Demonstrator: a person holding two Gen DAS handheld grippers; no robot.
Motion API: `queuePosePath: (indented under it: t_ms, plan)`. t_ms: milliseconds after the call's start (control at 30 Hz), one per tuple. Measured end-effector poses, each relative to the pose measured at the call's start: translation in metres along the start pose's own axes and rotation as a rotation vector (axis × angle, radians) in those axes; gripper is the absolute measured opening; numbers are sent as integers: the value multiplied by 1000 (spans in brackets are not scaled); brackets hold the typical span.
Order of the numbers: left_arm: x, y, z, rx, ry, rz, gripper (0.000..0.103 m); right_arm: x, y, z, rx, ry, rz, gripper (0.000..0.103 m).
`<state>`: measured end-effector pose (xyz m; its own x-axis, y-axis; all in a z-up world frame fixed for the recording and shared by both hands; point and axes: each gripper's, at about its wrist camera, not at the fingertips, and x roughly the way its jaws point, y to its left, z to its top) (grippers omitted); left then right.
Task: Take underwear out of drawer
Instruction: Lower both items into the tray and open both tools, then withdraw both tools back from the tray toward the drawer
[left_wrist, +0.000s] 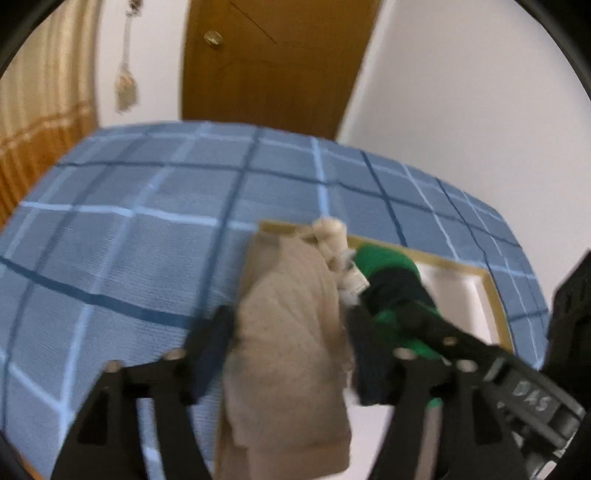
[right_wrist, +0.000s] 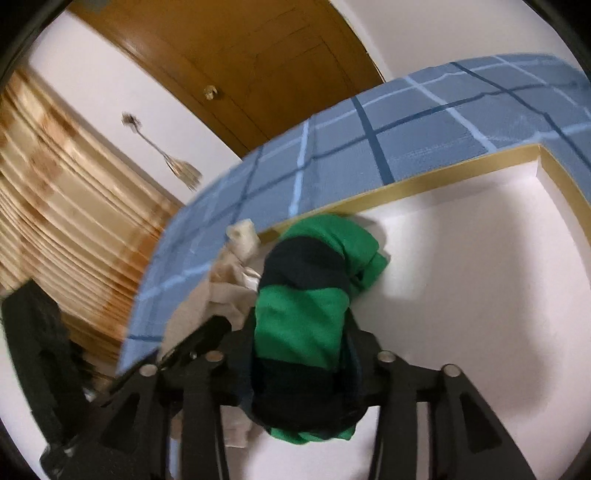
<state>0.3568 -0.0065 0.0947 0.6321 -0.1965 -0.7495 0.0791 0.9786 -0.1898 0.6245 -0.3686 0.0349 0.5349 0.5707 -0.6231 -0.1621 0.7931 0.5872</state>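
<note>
A blue checked cloth (left_wrist: 147, 229) covers the surface beside the white drawer (right_wrist: 461, 280); a brown door (left_wrist: 273, 62) stands behind. The left gripper (left_wrist: 291, 325), angled down, straddles beige underwear (left_wrist: 288, 332), jaws apart. The right gripper (right_wrist: 301, 332) straddles green-and-navy underwear (right_wrist: 306, 295), grip unclear.

Drawer (right_wrist: 461, 258) seen open, white inside, gold-trimmed rim (right_wrist: 406, 190) set against blue checked cover (left_wrist: 147, 221).

White drawer floor occupied by two garments:
- beige underwear (left_wrist: 288, 332), crumpled, laid at left end of drawer, upper part draped over rim corner.
- green and navy underwear (right_wrist: 306, 306), bunched, laid just right of beige piece, touching it, far end pressed to back wall below rim.

Right part of drawer floor shown bare. Blue checked cover seen spread flat beyond rim.
</note>
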Motion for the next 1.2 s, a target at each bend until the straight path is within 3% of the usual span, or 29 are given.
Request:
queuePosePath:
  t_ms: [67, 100, 200, 500, 767, 1033, 1200]
  plan:
    - [-15, 2, -1, -2, -70, 62, 99, -11, -2, 0, 14, -41, 36, 57]
    - [-20, 3, -2, 2, -84, 58, 100, -15, -2, 0, 20, -52, 48, 61]
    - [-33, 1, -4, 26, -87, 37, 100, -35, 3, -4, 23, -94, 48, 61]
    - [-67, -20, -45, 167, -146, 95, 100, -92, 26, -46, -93, -201, 9, 61]
    - [-88, -26, -85, 200, -142, 112, 100, -115, 34, -88, -149, -201, -8, 61]
    - [-112, -36, -123, 255, -210, 170, 100, -133, 28, -113, -167, -208, -10, 61]
    - [-120, -42, -147, 272, -198, 132, 101, -148, 21, -131, -175, -210, -19, 61]
